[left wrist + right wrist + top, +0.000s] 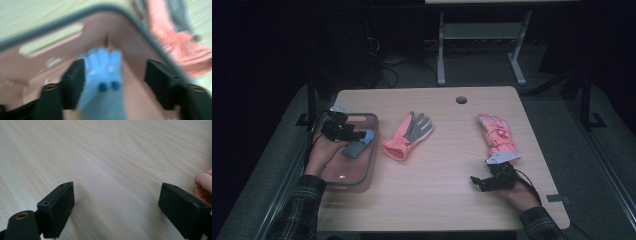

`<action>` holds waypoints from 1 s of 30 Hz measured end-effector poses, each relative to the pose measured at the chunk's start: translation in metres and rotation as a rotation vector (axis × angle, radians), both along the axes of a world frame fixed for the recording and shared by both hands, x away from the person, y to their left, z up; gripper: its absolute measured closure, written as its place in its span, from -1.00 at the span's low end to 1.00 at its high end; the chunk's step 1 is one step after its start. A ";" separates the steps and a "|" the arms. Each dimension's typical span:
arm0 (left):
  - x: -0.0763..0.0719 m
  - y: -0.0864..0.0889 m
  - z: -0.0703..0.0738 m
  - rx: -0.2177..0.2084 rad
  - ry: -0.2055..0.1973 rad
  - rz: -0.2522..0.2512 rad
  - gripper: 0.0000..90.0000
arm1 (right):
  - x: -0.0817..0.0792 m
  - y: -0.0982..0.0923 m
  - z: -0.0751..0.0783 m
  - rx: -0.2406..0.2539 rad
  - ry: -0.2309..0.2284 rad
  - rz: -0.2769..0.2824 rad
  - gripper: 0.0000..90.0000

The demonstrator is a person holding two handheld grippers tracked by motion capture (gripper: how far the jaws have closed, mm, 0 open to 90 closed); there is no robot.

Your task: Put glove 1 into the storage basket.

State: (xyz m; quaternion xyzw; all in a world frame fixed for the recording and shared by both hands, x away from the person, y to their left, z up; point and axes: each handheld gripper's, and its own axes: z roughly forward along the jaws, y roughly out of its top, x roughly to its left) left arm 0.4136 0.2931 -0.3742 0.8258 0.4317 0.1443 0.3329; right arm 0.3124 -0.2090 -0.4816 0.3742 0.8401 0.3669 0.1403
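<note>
Jaws of the left gripper (112, 82) stand apart over the tray (373, 150), with a blue glove (103, 72) lying between them; one pad is at the glove's edge, the other well clear of it, so nothing is pinched; jaws of the right gripper (117, 207) stand wide with bare table (112, 157) between them.

Judged from this, the step in hand is dropping gloves into the tray; the blue glove lies inside it near its right wall and looks released. Still outside are a salmon glove (408, 136) just right of the tray and a pink glove (498, 136) far to the tray's right, with the right gripper (486, 183) near the pink glove's cuff. The next move probably calls for lifting the left gripper (343, 131) clear of the tray wall, then reaching to the salmon glove, or for the right gripper to turn to the pink one.

High view gives the whole layout, both loose gloves and both hands; left gripper view, though blurred, gives the pad gaps beside the blue glove and the tray's handle slot (51, 38); right gripper view gives the empty gap, plus a pink edge at its right border, likely the pink glove.
</note>
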 end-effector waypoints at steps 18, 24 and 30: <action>-0.003 -0.101 0.010 0.009 0.004 -0.212 0.70 | 0.000 0.000 0.000 0.000 0.000 0.000 -0.71; 0.002 -0.132 -0.004 0.033 0.031 -0.241 0.51 | 0.000 0.000 0.000 0.000 0.000 0.000 -0.71; 0.008 -0.154 -0.022 0.096 0.065 -0.257 0.41 | 0.000 0.000 0.000 0.000 0.000 0.000 -0.71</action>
